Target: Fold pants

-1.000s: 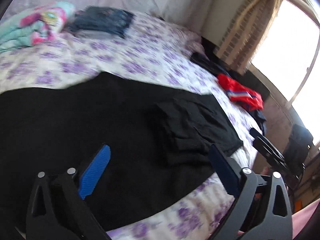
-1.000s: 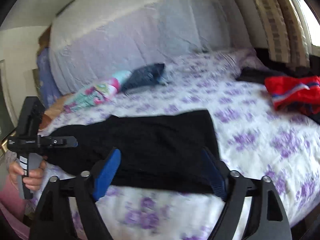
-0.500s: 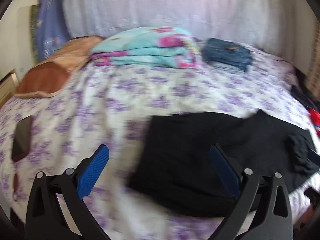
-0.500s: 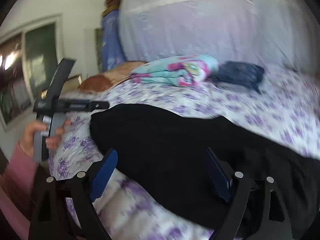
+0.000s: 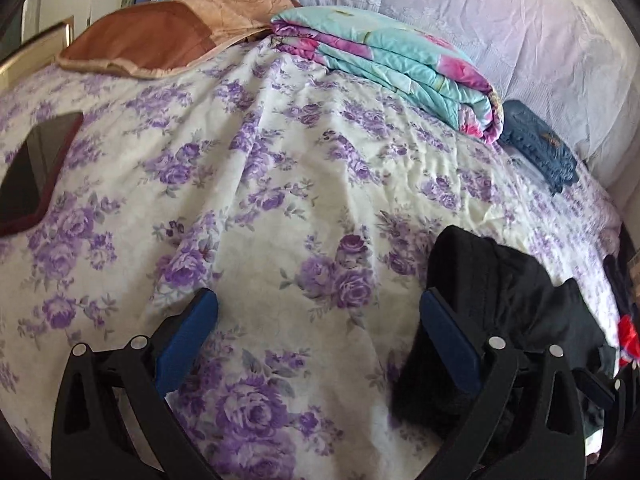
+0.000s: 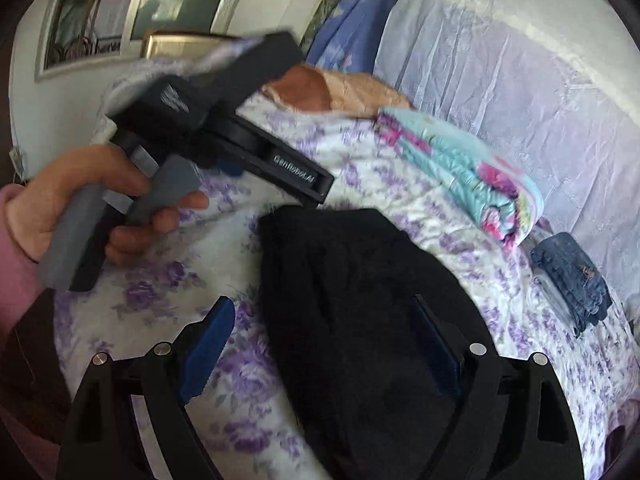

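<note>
My left gripper [image 5: 318, 322] is hovering with jaws spread, empty, over the purple-floral bedsheet [image 5: 280, 168]. My right gripper [image 6: 324, 332] is also hanging with jaws spread wide, above the black folded pants [image 6: 360, 300] lying on the bed, nothing pinched. My left hand [image 6: 80, 204] is gripping a grey handle; its black body is reading "GenRobot.AI".

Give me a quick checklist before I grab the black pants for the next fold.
1. Left gripper open and empty: ok.
2. Right gripper open and empty: ok.
3. Black pants lying on the bedspread, near end in view: ok.
4. Pants free of the folded blanket and jeans: ok.
5. Phone clear of the pants: ok.
6. Pants lying flat, no wrinkles: cannot tell.
</note>
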Demonstrator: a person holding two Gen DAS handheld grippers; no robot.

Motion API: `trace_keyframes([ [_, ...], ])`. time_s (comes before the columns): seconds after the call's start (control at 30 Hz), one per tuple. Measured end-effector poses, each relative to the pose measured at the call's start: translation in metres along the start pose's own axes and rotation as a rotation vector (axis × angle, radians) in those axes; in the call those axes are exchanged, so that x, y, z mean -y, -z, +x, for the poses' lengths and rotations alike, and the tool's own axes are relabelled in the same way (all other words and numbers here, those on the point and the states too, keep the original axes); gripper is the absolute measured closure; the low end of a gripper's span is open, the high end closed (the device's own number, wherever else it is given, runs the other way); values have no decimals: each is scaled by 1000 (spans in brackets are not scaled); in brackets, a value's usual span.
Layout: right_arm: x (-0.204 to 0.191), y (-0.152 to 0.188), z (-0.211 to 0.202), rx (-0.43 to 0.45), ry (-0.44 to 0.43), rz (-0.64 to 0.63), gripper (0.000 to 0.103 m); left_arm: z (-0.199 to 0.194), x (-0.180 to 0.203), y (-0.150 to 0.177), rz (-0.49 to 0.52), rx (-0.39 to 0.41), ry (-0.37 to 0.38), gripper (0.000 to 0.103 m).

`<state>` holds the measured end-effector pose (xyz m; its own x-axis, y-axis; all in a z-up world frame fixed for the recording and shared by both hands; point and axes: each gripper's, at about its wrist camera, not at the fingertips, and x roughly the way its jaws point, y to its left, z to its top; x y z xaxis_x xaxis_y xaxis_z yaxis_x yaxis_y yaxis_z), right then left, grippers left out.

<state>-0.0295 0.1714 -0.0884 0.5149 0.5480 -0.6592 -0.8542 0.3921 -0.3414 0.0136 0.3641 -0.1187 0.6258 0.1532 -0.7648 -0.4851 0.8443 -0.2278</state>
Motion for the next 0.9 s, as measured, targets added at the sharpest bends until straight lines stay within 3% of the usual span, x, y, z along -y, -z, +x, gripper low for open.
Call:
trace_keyframes([
  [0.1, 1, 1, 15, -48, -19, 26, 16, 7, 8, -1, 35, -22, -36, 4],
  [0.3, -2, -1, 23, -41, 16, 39, 17, 7, 4, -1, 25, -25, -19, 4],
  [0.4, -2, 0, 24, -33, 40, 46, 32, 8, 4, 0, 33, -28, -28, 4],
  [0.47, -2, 2, 25, -23, 53, 50, 51, 8, 5, -1, 36, -31, -28, 4],
  [0.53, -1, 5, 25, -10, 39, 63, 64, 7, 3, -1, 32, -41, -9, 4],
  [0.57, -1, 7, 23, 6, 27, 71, 72, 5, 0, -2, 20, -54, 15, 4],
  [0.67, 7, 10, 15, 60, 6, 107, 80, -6, -8, -5, -27, -82, 113, 4],
  [0.8, 19, 13, 12, 87, -36, 170, 81, -21, -16, -9, -102, -117, 314, 4],
  [0.9, 22, 13, 12, 93, -44, 176, 81, -25, -14, -7, -138, -150, 391, 4],
])
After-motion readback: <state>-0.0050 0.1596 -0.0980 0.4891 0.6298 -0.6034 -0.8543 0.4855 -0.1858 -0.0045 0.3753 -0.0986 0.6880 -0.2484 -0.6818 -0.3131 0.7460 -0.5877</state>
